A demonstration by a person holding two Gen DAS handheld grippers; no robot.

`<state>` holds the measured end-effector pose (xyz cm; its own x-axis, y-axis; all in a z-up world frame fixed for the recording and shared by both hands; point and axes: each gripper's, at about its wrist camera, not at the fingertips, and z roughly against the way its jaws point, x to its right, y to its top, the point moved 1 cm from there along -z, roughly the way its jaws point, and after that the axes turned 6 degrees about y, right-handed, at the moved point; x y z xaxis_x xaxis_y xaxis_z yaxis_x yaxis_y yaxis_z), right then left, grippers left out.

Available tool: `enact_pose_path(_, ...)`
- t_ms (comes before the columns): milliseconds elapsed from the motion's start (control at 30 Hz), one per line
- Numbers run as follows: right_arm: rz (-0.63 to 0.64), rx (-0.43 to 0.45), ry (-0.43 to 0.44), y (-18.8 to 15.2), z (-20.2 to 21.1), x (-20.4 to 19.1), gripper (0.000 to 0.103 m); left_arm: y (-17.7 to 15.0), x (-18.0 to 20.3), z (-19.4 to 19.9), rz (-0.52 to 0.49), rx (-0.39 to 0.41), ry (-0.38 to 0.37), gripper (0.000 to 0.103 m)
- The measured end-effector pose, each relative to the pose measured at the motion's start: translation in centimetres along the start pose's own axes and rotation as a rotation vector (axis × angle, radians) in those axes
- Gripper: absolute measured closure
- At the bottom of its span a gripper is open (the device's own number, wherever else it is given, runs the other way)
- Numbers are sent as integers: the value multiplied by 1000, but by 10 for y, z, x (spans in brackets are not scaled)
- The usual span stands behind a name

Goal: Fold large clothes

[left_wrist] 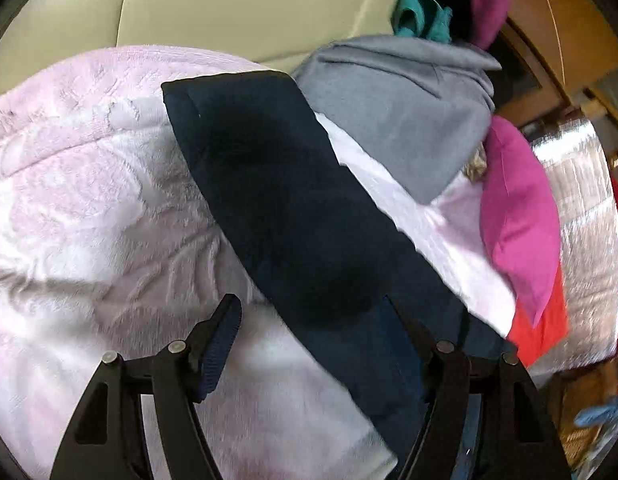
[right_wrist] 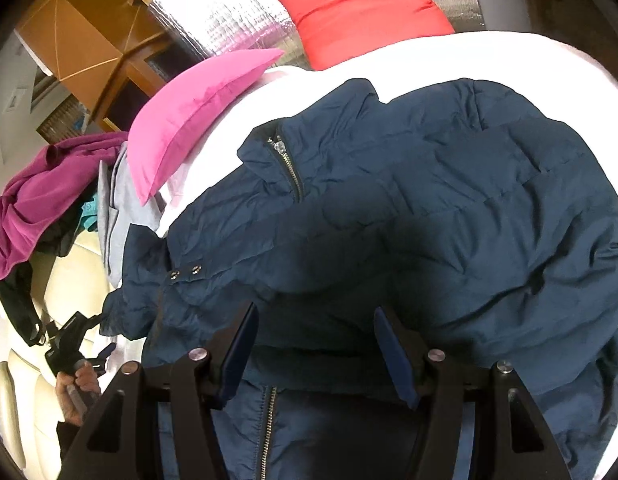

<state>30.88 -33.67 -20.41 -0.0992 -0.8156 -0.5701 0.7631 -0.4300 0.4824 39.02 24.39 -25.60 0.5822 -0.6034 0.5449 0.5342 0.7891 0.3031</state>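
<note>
Jacket (right_wrist: 429, 208) sprawls on blanket (left_wrist: 89, 200); both grippers' fingers (right_wrist: 237, 356) spread, seemingly empty.

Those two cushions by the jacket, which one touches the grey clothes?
The pink cushion: its lower corner rests against the grey garment. The red cushion lies farther back on the silver quilted cover, away from the clothes pile.

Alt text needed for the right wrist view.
A navy jacket lies spread on a white blanket, zipper showing, with the open right tool just above it. Pink pillow and red pillow sit beyond.
</note>
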Motion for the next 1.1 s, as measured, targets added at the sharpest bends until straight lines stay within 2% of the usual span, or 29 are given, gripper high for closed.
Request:
enact_pose_path(167, -22, -1, 2, 0, -4, 4, 38, 13, -7, -12, 53, 37, -25, 32)
enact_pose_path(233, -27, -4, -3, 0, -5, 5, 38, 17, -4, -17, 44, 64, -25, 34)
enact_pose_path(300, -32, -1, -5, 0, -5, 6, 38, 20, -1, -22, 24, 77, -22, 55)
enact_pose_path(333, -33, 0, -4, 0, -5, 7, 38, 21, -1, -25, 20, 84, -13, 60)
enact_pose_path(400, -36, 7, -8, 0, -3, 7, 38, 22, -3, -30, 20, 95, -8, 80)
enact_pose_path(500, -41, 20, -13, 2, 0, 9, 38, 22, 5, -23, 4, 123, -13, 91)
enact_pose_path(633, -61, 50, -13, 6, 9, 13, 38, 12, 41, 13, -118, 211, -16, 93)
enact_pose_path(733, -88, 81, -16, 9, 22, 18, 38, -8, 79, 50, -236, 288, -74, 94)
enact_pose_path(900, -120, 134, -8, 13, 46, 27, 38, -71, 147, 114, -465, 374, -234, 94)
enact_pose_path(1033, -147, 172, -9, 16, 67, 39, 38, -139, 200, 151, -647, 372, -392, 95)
enact_pose_path(1100, -160, 187, -14, 17, 76, 47, 38, -171, 215, 160, -715, 346, -446, 95)
